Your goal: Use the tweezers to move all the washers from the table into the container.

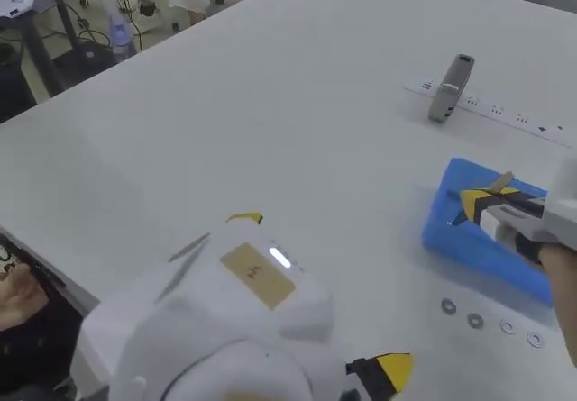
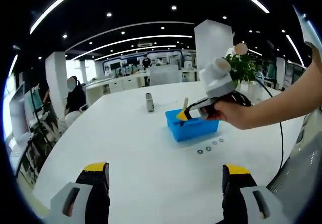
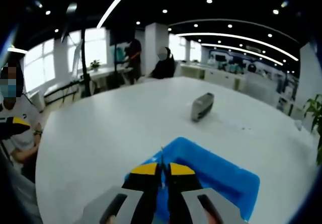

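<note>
Washers (image 1: 475,321), at container's (image 1: 478,255) 6 o'clock: likely light, slippery; pinch by rim. Right gripper (image 3: 162,170) clamps tweezers (image 3: 161,156); left gripper (image 2: 166,167) gapes empty.

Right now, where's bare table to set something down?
Bare: the wide table left of the blue container and grey device, in the head view. Crowded: the row of washers beside the container, right gripper over it.
</note>
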The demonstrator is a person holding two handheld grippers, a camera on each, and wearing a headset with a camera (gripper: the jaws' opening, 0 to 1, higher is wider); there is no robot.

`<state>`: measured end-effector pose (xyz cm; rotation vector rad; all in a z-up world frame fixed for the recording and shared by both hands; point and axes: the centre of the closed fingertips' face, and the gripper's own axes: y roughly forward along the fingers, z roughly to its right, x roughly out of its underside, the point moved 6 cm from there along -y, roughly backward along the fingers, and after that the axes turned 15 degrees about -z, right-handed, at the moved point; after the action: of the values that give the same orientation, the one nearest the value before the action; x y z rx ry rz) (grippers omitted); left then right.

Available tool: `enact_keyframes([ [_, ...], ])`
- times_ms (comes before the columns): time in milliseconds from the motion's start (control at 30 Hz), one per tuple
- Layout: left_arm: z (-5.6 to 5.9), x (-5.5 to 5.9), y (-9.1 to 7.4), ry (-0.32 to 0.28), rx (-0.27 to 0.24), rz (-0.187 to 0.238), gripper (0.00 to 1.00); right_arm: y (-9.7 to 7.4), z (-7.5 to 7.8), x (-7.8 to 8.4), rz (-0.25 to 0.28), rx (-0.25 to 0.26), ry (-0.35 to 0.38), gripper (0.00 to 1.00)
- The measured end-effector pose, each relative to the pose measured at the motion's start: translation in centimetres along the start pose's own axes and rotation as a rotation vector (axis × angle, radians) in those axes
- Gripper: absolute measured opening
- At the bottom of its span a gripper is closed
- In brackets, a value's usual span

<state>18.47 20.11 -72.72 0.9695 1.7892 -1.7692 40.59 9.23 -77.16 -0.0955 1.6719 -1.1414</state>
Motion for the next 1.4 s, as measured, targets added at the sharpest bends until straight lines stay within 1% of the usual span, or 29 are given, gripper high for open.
enact_keyframes([
  [67,0.0,0.0,0.0,0.001,0.001,-0.002,0.96,0.3,-0.1,0.4,-0.019,-0.021,0.026,0.03],
  [100,0.0,0.0,0.0,0.002,0.000,-0.003,0.96,0.0,0.0,0.3,0.002,-0.016,0.030,0.03],
  [167,0.0,0.0,0.0,0.004,-0.001,-0.004,0.95,-0.4,0.1,0.1,0.000,-0.009,0.032,0.03],
  [233,0.0,0.1,0.0,0.003,-0.002,-0.005,0.95,-1.4,0.2,-0.6,0.029,-0.002,0.036,0.03],
  [300,0.0,0.0,0.0,0.004,-0.003,-0.002,0.95,-2.6,0.1,-1.3,0.055,-0.030,0.055,0.03],
  [333,-0.1,0.0,-0.1,0.002,-0.004,-0.001,0.95,-3.5,-0.1,-1.6,0.069,-0.035,0.055,0.03],
  [367,-0.1,0.0,-0.1,0.001,-0.004,-0.001,0.95,-4.1,-0.3,-1.6,0.072,-0.039,0.048,0.03],
  [433,-0.1,0.0,-0.1,0.002,-0.006,0.000,0.95,-5.3,-0.9,-1.5,0.084,-0.047,0.026,0.03],
  [467,-0.1,0.0,-0.1,0.003,-0.008,0.002,0.95,-6.5,-1.2,-1.4,0.093,-0.054,0.029,0.03],
  [500,-0.1,0.0,-0.1,0.003,-0.010,0.003,0.96,-7.1,-1.5,-1.2,0.096,-0.066,0.032,0.03],
  [567,-0.2,-0.1,-0.2,0.000,-0.014,0.010,0.96,-8.1,-2.4,-0.5,0.100,-0.085,0.034,0.03],
  [633,-0.3,-0.1,-0.3,-0.005,-0.016,0.014,0.96,-8.8,-3.3,0.5,0.090,-0.107,0.033,0.02],
  [733,-0.3,0.0,-0.2,-0.006,-0.018,0.005,0.96,-8.8,-4.0,1.7,0.066,-0.119,0.038,0.03],
  [767,-0.3,0.0,-0.2,-0.005,-0.019,0.003,0.96,-8.6,-4.1,2.3,0.049,-0.120,0.034,0.03],
  [833,-0.3,0.0,-0.3,0.001,-0.026,0.011,0.95,-8.1,-4.3,3.1,0.022,-0.113,0.027,0.03],
  [933,-0.3,-0.1,-0.4,0.003,-0.026,0.013,0.95,-7.6,-4.5,3.6,0.005,-0.117,0.032,0.03],
  [1033,-0.3,0.0,-0.3,0.003,-0.027,0.009,0.95,-7.3,-4.4,3.9,-0.008,-0.103,0.013,0.03],
  [1200,-0.3,-0.1,-0.3,0.008,-0.026,0.009,0.95,-6.8,-4.1,4.5,-0.025,-0.104,0.034,0.03],
  [1267,-0.3,-0.1,-0.3,0.010,-0.026,0.009,0.95,-6.7,-4.3,4.6,-0.029,-0.108,0.044,0.03],
  [1400,-0.4,-0.1,-0.2,0.007,-0.031,0.006,0.95,-6.6,-4.2,4.4,-0.028,-0.104,0.038,0.03],
])
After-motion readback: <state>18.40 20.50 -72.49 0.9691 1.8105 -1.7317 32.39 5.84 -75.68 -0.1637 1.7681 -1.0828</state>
